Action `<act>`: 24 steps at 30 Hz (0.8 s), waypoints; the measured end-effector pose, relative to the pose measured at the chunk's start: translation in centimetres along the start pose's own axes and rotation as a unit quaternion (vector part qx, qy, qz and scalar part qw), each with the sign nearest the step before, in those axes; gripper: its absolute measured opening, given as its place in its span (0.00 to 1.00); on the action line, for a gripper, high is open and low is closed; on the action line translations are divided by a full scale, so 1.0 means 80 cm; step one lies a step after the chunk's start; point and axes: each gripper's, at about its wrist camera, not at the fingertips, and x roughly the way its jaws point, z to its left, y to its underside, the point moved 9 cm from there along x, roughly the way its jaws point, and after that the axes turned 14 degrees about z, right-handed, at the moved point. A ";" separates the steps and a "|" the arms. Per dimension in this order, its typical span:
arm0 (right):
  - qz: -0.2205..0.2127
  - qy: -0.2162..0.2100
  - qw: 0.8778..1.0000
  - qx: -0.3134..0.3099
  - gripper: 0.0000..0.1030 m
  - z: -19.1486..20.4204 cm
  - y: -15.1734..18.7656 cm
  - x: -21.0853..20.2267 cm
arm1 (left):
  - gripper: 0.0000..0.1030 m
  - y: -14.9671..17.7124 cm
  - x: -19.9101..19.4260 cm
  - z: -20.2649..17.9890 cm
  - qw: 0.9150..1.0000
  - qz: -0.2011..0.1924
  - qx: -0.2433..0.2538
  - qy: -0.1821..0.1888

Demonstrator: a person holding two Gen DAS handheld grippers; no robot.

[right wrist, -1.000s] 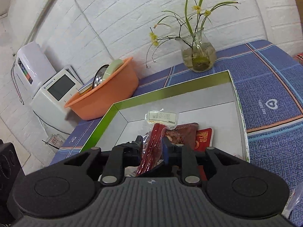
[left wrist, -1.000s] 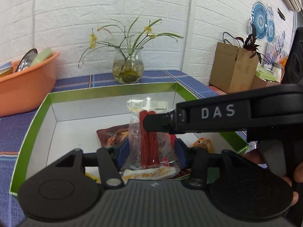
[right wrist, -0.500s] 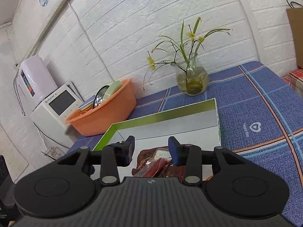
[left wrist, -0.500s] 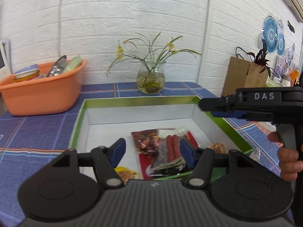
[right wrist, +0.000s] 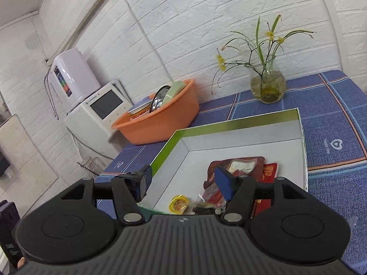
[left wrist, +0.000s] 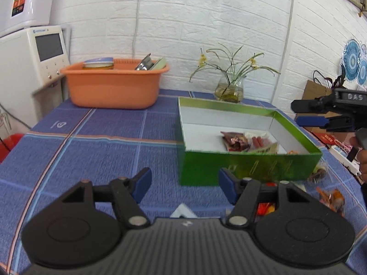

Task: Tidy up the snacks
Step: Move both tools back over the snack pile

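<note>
A green box (left wrist: 250, 167) with a white inside stands on the blue tablecloth. In it lie a clear packet of red sausages (left wrist: 259, 141), a brown packet (left wrist: 234, 139) and, in the right wrist view, a small yellow snack (right wrist: 179, 202) beside the sausage packet (right wrist: 240, 166). My left gripper (left wrist: 184, 186) is open and empty, in front of the box's left corner. My right gripper (right wrist: 183, 183) hovers over the box's near edge (right wrist: 229, 123), its jaws opening with nothing between them; the right gripper (left wrist: 298, 113) also shows at the far right. Loose snacks (left wrist: 332, 197) lie beside the box.
An orange basin (left wrist: 112, 87) with dishes sits at the back left, and a glass vase (left wrist: 229, 89) of flowers stands behind the box. A white appliance (left wrist: 29, 55) stands off the table's left edge. A cardboard box (left wrist: 314, 89) is at the far right.
Both grippers held the sausage packet over the box; it now lies inside. My left gripper drew back and to the left of the box. My right gripper opened wide and rose.
</note>
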 end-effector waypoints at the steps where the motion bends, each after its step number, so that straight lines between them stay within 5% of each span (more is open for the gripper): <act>1: 0.000 -0.001 1.000 -0.004 1.00 0.003 0.005 -0.006 | 0.62 0.004 -0.002 -0.002 1.000 0.001 0.005 0.004; 14: 0.030 0.117 0.992 -0.043 1.00 -0.051 0.126 -0.096 | 0.65 0.049 0.019 -0.100 0.988 0.037 0.137 0.057; 24: 0.088 0.199 0.963 -0.155 1.00 -0.085 0.163 -0.075 | 0.69 0.055 0.038 -0.107 0.990 0.067 0.116 0.053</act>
